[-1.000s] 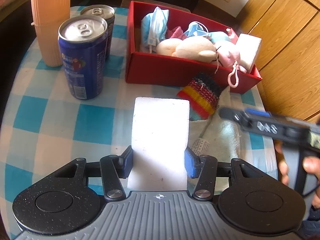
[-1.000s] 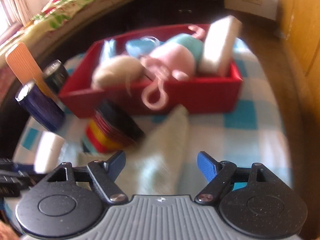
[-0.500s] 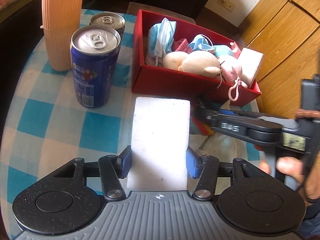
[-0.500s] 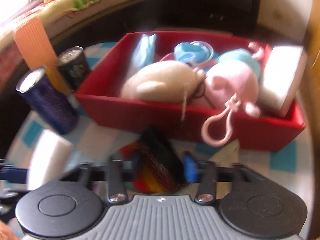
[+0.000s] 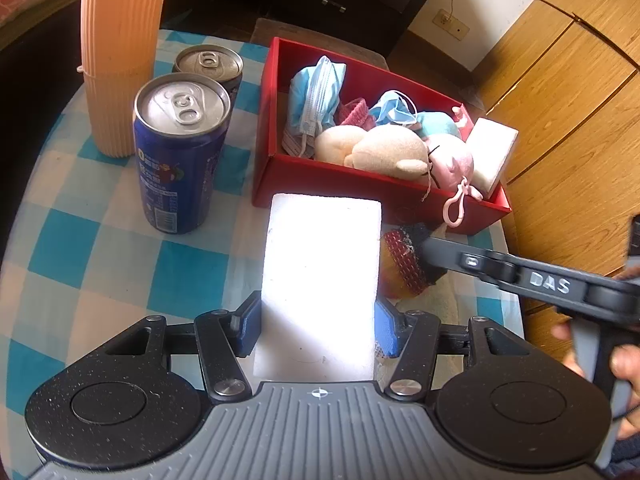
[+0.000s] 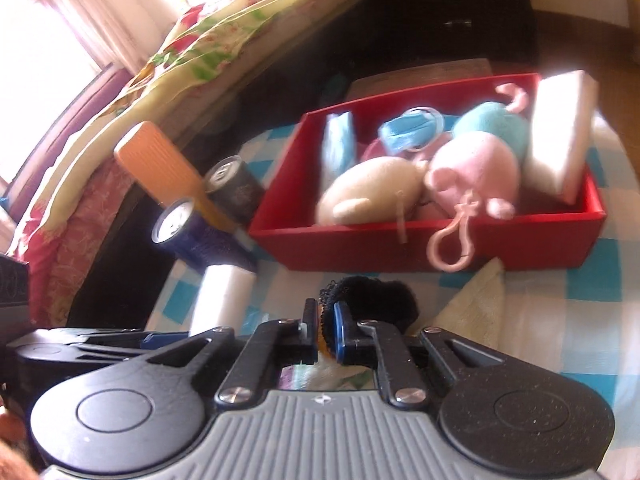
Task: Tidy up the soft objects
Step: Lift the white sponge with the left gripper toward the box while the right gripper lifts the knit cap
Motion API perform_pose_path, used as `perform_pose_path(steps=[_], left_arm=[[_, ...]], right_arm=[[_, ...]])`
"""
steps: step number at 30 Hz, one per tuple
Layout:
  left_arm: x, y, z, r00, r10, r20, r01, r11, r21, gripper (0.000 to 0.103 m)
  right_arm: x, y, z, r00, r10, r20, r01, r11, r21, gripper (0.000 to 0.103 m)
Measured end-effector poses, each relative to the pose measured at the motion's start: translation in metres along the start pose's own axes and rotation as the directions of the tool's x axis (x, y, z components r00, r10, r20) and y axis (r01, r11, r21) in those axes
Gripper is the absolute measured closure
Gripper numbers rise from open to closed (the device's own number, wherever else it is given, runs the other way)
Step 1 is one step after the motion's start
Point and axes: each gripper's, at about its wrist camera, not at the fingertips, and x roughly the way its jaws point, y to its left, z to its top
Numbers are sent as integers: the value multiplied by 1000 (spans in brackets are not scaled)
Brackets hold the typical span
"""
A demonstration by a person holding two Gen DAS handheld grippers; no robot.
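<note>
Right now your left gripper has its blue pads pressed against both sides of a white foam block, holding it just above the checked tablecloth in front of the red box. Your right gripper has just snapped its jaws together, and they are pinched tight on the edge of a knitted piece in black, red and yellow; from the left wrist view you can see that knitted piece caught at the tip of your right gripper, just to the right of the foam block and close to the box's front wall. Under it lies a pale cloth spread on the table. Inside the box sit a beige plush toy, a pink plush toy with its clip loop hanging over the front wall, a teal plush, blue face masks and a second white foam block leaning at the right end. Left of the box stand a blue drink can, a darker can behind it, and a ribbed orange container.
</note>
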Motion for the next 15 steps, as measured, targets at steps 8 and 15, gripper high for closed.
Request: perform_pose_path(steps=[8,15], left_arm=[[5,1,-1,1000,-1,-21,1,1000,5,46],[-4,1,2,1000,-10,7,10,1000,1,46]], right_arm=[[57,-4,-2,993,-45,-107,46,999,5,83],[38,11,-3,993,-35,-116,27,997,-68,103]])
